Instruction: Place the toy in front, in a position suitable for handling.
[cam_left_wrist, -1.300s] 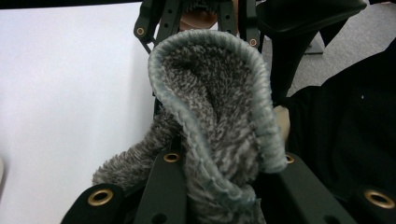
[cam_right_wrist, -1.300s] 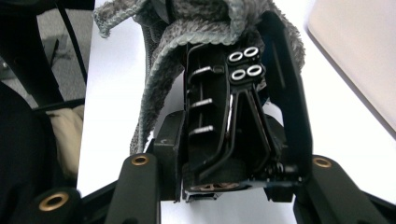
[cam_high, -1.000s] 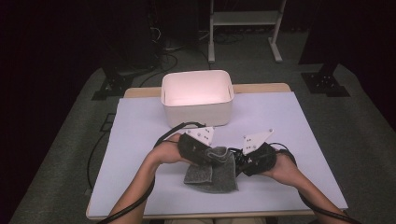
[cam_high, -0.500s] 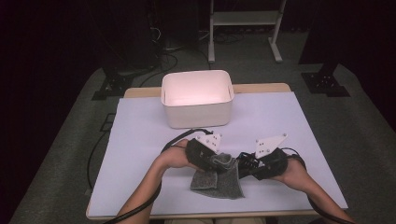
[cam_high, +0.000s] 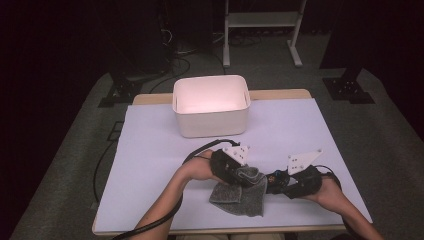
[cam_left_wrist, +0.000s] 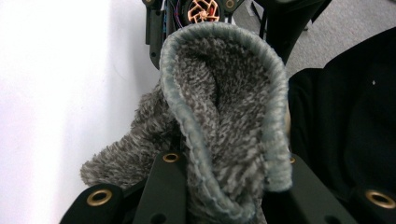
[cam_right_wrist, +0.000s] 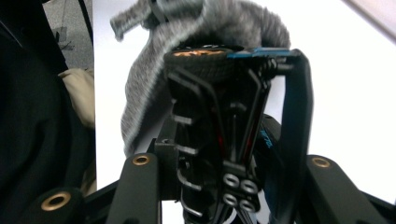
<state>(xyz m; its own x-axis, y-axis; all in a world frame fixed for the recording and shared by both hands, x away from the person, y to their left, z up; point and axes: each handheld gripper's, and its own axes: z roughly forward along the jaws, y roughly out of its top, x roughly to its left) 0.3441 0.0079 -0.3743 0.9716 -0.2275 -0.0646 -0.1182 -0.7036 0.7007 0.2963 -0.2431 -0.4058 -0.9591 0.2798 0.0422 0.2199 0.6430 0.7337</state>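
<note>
Left claw (cam_high: 239, 176) is pressed together on a fold of the grey cloth (cam_high: 239, 199). In the left gripper view the cloth (cam_left_wrist: 224, 116) bulges up between the jaws as a padded loop, probably so there's a soft wiping face out front. The rest of the cloth drapes down onto the tabletop (cam_high: 150, 150) near the front edge, between the two hands.

White bin (cam_high: 210, 125) sits well behind, centre back, apart from the work. Likely the drop-off later, but I can't tell what's in it.

Small black toy car (cam_high: 272, 181) is just right of the cloth and looks to be touching it. In the right gripper view it (cam_right_wrist: 219, 116) stands nose-up with its orange-hubbed wheel against the cloth (cam_right_wrist: 154, 84).

Right claw (cam_high: 281, 183) pinches the car by its body, jaws partly spread around it. My read: it's held as a fixture so the left can rub it clean.
</note>
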